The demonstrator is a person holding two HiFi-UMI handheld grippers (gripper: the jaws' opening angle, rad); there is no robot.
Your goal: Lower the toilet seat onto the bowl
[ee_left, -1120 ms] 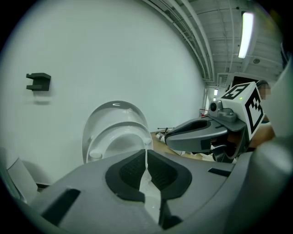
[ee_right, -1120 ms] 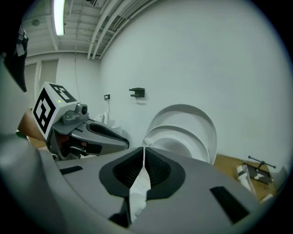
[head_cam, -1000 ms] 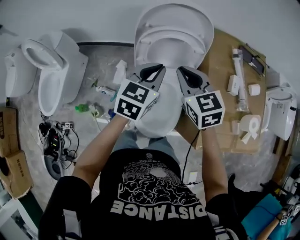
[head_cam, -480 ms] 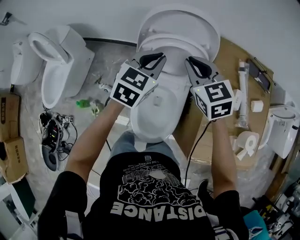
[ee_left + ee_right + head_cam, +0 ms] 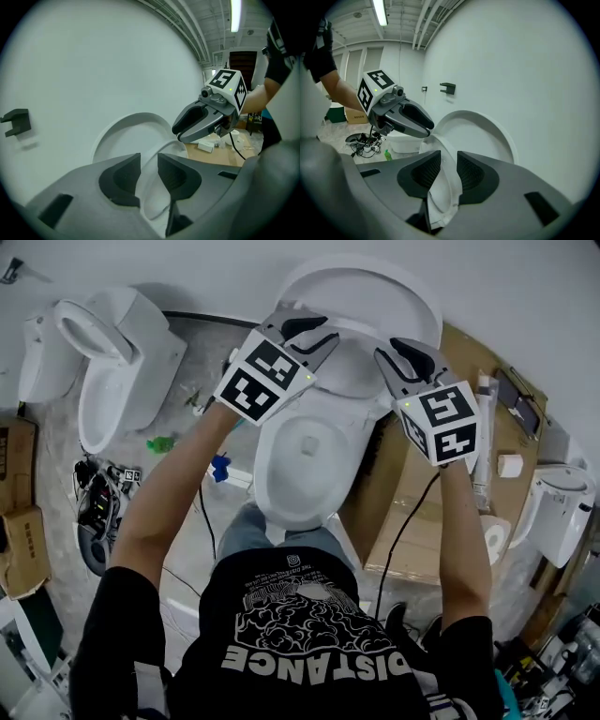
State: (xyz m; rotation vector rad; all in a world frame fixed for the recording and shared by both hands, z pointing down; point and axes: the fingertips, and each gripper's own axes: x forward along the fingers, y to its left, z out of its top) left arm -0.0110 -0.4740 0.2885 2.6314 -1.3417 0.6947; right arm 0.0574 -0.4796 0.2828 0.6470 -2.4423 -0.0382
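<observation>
A white toilet stands in front of me, its bowl [image 5: 272,486] open and its lid [image 5: 375,285] up against the wall. The seat [image 5: 349,367] is raised, leaning near the lid. My left gripper [image 5: 305,329] is at the seat's left edge and my right gripper [image 5: 410,354] at its right edge. In the left gripper view the seat rim [image 5: 151,190] runs between the opening jaws of the left gripper [image 5: 149,161], with the lid [image 5: 124,136] behind. In the right gripper view the seat rim [image 5: 445,187] passes between the opening jaws of the right gripper [image 5: 449,161]. Neither gripper's pads clearly press on it.
A second toilet [image 5: 112,362] stands to the left and a third [image 5: 558,502] at the right edge. A cardboard sheet [image 5: 422,512] with small parts and a paper roll [image 5: 495,538] lies to the right. Cables [image 5: 98,512], a green bottle [image 5: 161,442] and boxes [image 5: 19,521] lie at left.
Both grippers have moved forward and up from over the bowl to the raised seat's edges. Their jaws, shut before, now stand apart round the seat rim.
</observation>
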